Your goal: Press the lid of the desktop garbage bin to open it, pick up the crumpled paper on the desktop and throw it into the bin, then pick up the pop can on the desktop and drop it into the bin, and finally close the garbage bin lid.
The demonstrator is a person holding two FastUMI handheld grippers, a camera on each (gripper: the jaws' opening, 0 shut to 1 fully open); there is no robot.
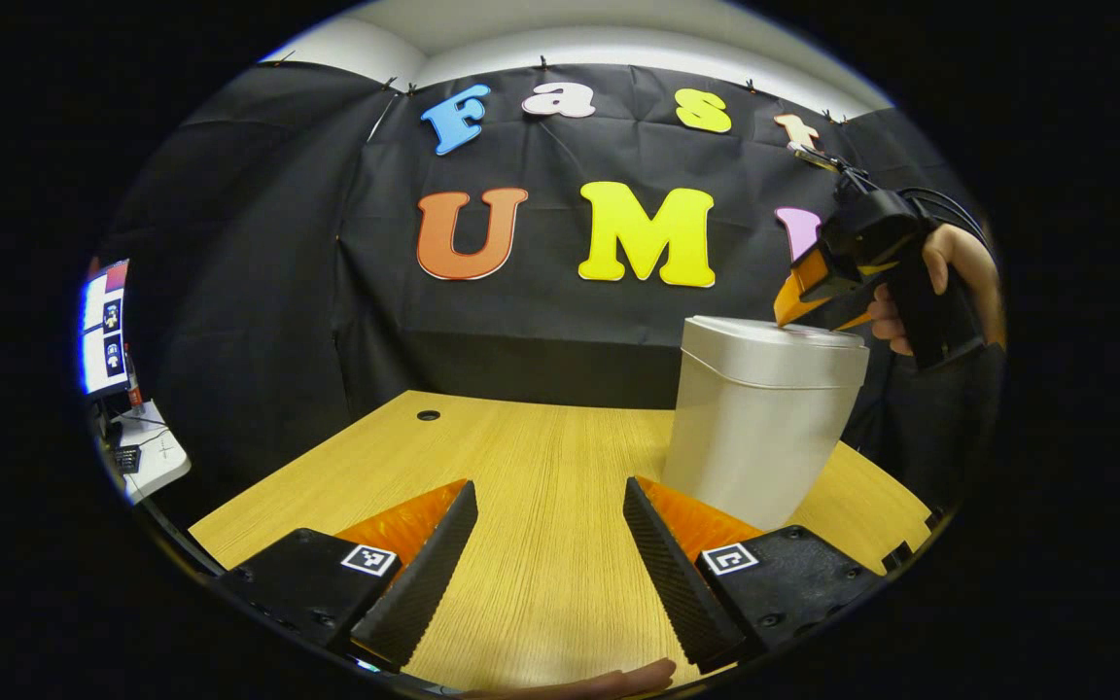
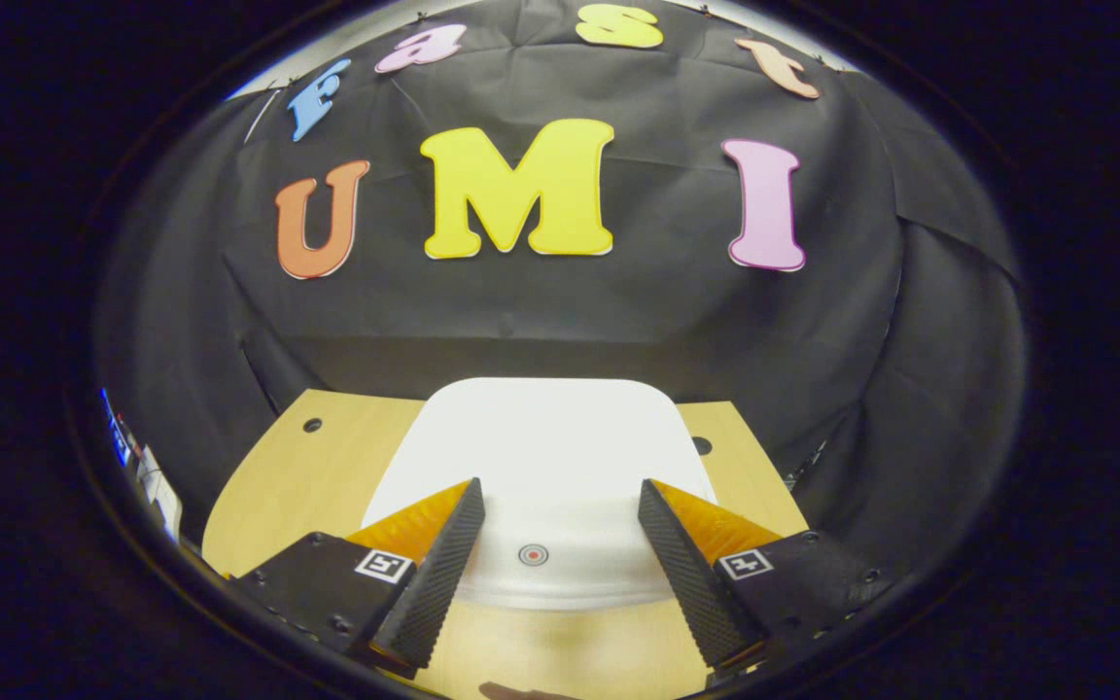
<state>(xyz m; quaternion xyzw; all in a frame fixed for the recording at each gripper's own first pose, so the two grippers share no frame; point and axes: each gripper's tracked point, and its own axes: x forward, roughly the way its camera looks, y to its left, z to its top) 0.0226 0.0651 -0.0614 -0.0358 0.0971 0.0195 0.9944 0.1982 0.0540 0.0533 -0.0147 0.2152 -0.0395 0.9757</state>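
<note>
The right tool (image 2: 560, 554) looks down along its own fingers with the jaws apart and nothing between them, poised just above the lid (image 2: 541, 457) of the garbage bin (image 1: 759, 428). In the left gripper view the same tool (image 1: 798, 306) shows at about 2 o'clock, its tips at or just over the lid's top edge; contact cannot be confirmed. A hand (image 1: 949, 282) grips its handle.

The left tool (image 1: 550, 564) hangs low over the tabletop (image 1: 521, 457) with its fingers spread and empty, the bin standing just beyond its finger at 1 o'clock.

The bin is a pale, tall, slightly tapered plastic body with rounded corners and a smooth flat lid, which sits down on it. In the right gripper view a small round ringed mark (image 2: 533, 554) sits on the lid's near edge, at 6 o'clock of the lid, midway between the fingers; that looks like the press spot. The shell seems light and stiff, and likely slick, so a push off-centre may slide or tip it. I would press straight down on the mark, not clasp the lid. Whether the lid is being pressed to open or has been closed cannot be told; the crumpled paper and pop can lie outside both views.
</note>
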